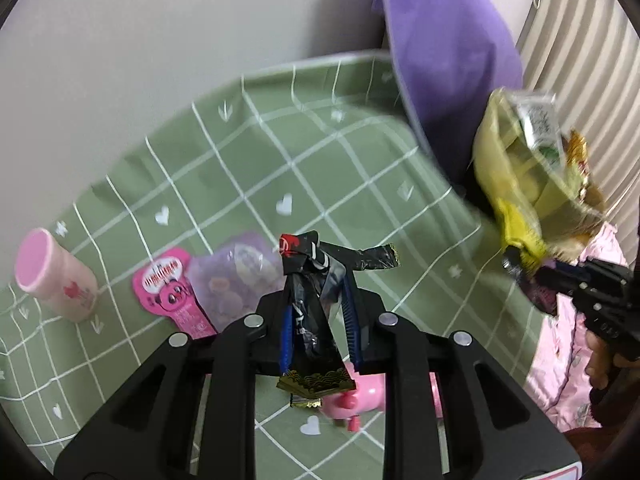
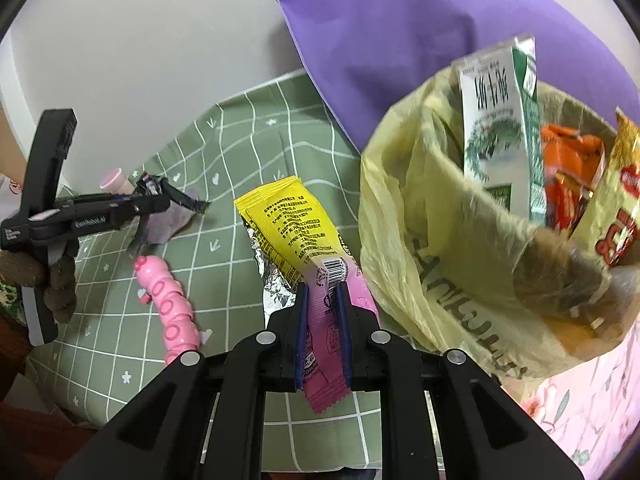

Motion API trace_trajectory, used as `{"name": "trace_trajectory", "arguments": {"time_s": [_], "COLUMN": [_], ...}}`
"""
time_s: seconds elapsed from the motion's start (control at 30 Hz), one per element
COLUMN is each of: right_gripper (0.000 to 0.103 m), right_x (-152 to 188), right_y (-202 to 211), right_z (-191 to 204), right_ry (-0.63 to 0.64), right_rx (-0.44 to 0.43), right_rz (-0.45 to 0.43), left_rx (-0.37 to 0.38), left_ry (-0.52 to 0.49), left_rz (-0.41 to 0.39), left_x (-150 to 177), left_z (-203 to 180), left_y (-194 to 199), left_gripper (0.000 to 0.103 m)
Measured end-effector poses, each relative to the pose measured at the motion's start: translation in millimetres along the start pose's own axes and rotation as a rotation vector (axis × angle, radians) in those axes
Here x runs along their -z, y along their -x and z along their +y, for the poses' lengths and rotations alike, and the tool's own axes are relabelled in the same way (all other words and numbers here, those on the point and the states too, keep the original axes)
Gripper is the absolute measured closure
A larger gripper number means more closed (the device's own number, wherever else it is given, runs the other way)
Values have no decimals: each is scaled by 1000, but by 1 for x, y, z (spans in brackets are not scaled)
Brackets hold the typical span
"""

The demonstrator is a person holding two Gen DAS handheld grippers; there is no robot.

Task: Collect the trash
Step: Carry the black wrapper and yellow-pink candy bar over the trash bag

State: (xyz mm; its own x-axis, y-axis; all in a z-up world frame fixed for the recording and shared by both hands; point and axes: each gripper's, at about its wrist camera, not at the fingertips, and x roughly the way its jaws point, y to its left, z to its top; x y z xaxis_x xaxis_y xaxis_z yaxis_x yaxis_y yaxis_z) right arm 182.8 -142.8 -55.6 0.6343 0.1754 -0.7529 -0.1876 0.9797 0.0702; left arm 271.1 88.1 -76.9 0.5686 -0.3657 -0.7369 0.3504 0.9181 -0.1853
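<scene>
Trash bag, yellow, hangs beside the right claw, which pinches a pink-and-yellow wrapper; the left claw pinches a black wrapper above the bed.

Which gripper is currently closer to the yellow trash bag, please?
Right. The right gripper, clamping a pink wrapper, sits right beside the yellow trash bag. The left gripper, holding a black wrapper, is across the bed.
</scene>
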Motion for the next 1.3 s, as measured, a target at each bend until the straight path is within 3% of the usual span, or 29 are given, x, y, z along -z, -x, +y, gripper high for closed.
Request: {"name": "trace_trajectory", "arguments": {"time_s": [0.33,0.5,0.7,0.93,1.17,1.3], "right_gripper": [88,88,88,88,88,88], "right_x": [-37,-69,-90,-90,-81,-79], "right_y": [57,107,159,172,117,80], "right_z": [-14,-38,-86,-142,-173,-183], "right_ry": [30,33,2,-94,-163,-166], "right_rx": [45,105,212,243,170,146], "right_rz": [-148,-271,-373,-355,-227,-151], "left_rx": [83,204,350,441,386,395], "left_ry": [-72,-148,-208,-244,-247,-258], "left_rz": [-169,-249,-270,-212,-57,20], "left_x": [-52,-91,-127,-147,-145,-145], "left_z": [-55,-106,-165,-211,-237,-248], "left_y": [52,72,74,39,-49,-90], "left_gripper": [83,83,83,83,83,85]}}
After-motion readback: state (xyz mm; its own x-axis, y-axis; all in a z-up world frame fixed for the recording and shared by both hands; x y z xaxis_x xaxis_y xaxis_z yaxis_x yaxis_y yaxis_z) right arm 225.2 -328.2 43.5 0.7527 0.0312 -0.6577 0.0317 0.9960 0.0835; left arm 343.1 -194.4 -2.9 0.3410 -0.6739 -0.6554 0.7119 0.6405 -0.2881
